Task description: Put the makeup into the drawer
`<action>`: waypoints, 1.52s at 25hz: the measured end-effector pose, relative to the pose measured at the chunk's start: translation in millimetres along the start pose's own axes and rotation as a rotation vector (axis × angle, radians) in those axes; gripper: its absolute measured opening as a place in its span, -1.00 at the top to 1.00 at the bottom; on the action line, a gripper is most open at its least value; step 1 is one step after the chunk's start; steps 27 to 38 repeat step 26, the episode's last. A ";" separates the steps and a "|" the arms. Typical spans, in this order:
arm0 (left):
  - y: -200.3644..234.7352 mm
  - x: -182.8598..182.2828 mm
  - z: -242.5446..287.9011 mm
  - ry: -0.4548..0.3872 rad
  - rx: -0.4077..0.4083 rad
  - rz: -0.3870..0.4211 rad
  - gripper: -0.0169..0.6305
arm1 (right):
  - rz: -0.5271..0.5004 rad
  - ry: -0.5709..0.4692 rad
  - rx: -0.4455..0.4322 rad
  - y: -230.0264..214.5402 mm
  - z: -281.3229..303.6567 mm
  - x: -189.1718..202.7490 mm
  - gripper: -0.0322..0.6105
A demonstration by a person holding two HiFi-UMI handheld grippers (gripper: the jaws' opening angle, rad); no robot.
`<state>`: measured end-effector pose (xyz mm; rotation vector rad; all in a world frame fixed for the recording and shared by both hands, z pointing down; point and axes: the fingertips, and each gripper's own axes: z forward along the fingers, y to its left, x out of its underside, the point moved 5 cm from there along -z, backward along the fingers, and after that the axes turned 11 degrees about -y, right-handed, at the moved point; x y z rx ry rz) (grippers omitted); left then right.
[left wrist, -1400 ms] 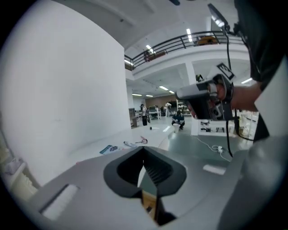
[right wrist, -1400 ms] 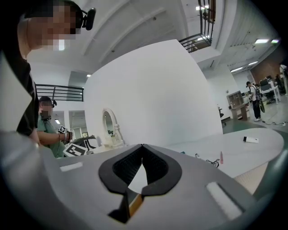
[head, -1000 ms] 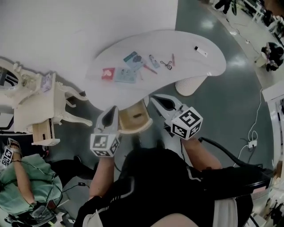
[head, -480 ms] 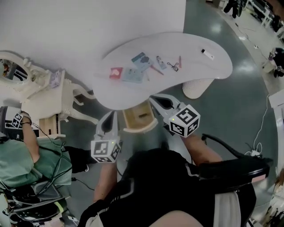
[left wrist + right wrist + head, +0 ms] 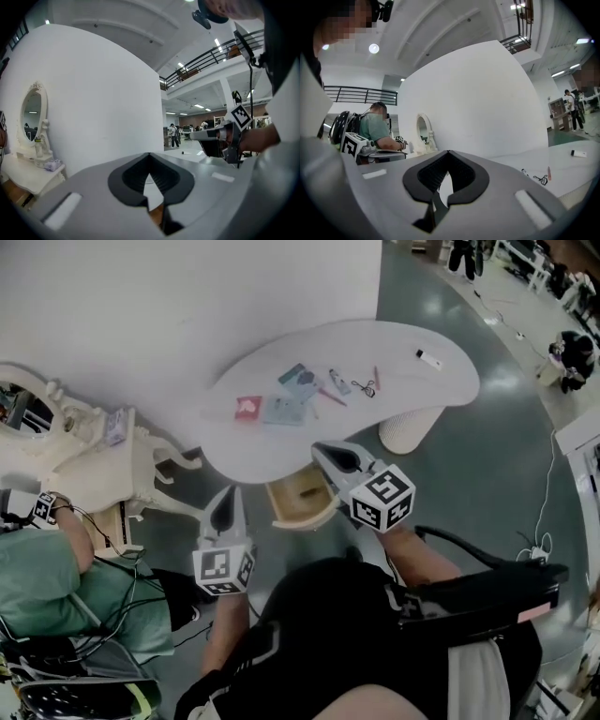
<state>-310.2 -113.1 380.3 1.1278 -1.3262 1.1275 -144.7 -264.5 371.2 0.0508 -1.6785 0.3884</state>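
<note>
Head view: drawer (image 5: 289, 501) pulled open under worktop (image 5: 412, 395), bare wood inside showing. Makeup (image 5: 286, 401) scattered on worktop, none in drawer. Left claw (image 5: 230, 495) just left of drawer, right claw (image 5: 323, 452) over its right edge. Both claws closed tight, gripping nothing.

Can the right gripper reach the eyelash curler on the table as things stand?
Probably yes: nothing stands between the right gripper and the eyelash curler on the table, but its jaws are shut and must open first.
</note>
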 end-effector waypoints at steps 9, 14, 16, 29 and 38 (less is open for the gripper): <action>22.9 -1.7 -11.0 -0.011 0.030 -0.013 0.95 | -0.017 0.015 0.036 22.0 8.8 7.3 0.90; 27.4 -1.1 -18.2 -0.019 0.033 -0.015 0.95 | -0.021 0.009 0.049 25.7 9.6 8.0 0.90; 27.8 -2.9 -20.9 -0.026 0.035 -0.020 0.95 | -0.027 0.005 0.044 28.2 11.3 6.8 0.90; 29.7 -7.6 -30.5 -0.057 0.023 -0.021 0.95 | -0.035 0.012 0.028 35.2 11.5 9.7 0.90; 29.7 -7.6 -30.5 -0.057 0.023 -0.021 0.95 | -0.035 0.012 0.028 35.2 11.5 9.7 0.90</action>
